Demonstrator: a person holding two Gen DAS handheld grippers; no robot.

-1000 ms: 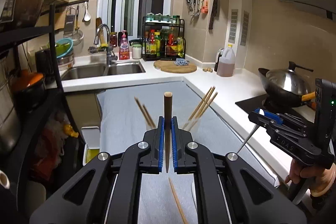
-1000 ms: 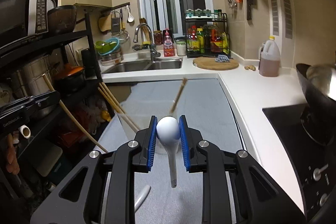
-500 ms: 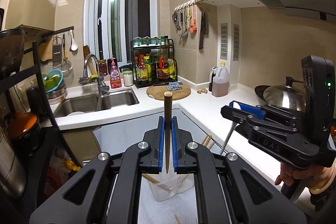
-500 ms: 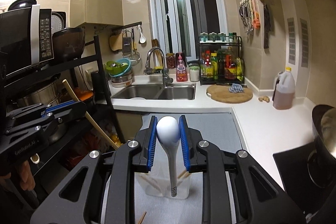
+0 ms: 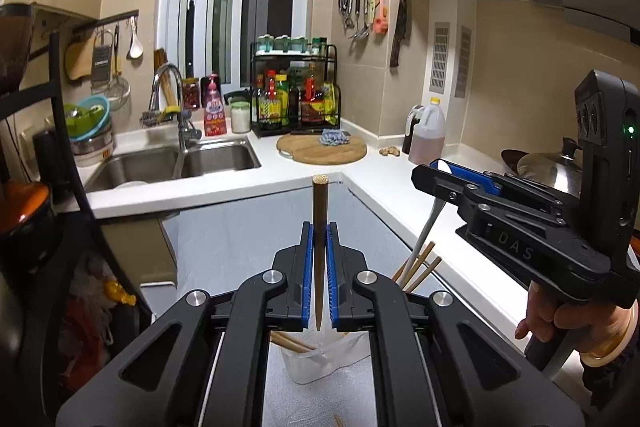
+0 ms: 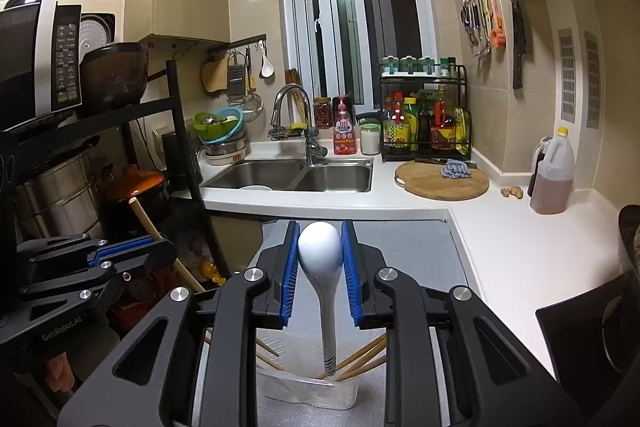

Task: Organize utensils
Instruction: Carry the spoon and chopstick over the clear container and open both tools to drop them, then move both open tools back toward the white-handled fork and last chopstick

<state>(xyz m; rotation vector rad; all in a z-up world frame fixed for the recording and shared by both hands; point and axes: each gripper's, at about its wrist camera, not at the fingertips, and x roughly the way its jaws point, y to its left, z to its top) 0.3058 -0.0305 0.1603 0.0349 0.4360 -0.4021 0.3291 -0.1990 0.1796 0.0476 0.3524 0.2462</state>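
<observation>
Two grippers: both loaded, over clear container (image 6: 308,393)
Left gripper (image 5: 319,267): clamped on chopstick (image 5: 319,227), upright
Right gripper (image 6: 320,269): clamped on white spoon (image 6: 322,255), handle down
Left-view only: "DAS"
Right-view only: "GenRobot.AI"

Wooden chopstick (image 5: 319,251); glossy white spoon (image 6: 321,259); clear plastic container (image 6: 312,393); steel sink (image 6: 296,175).
</observation>
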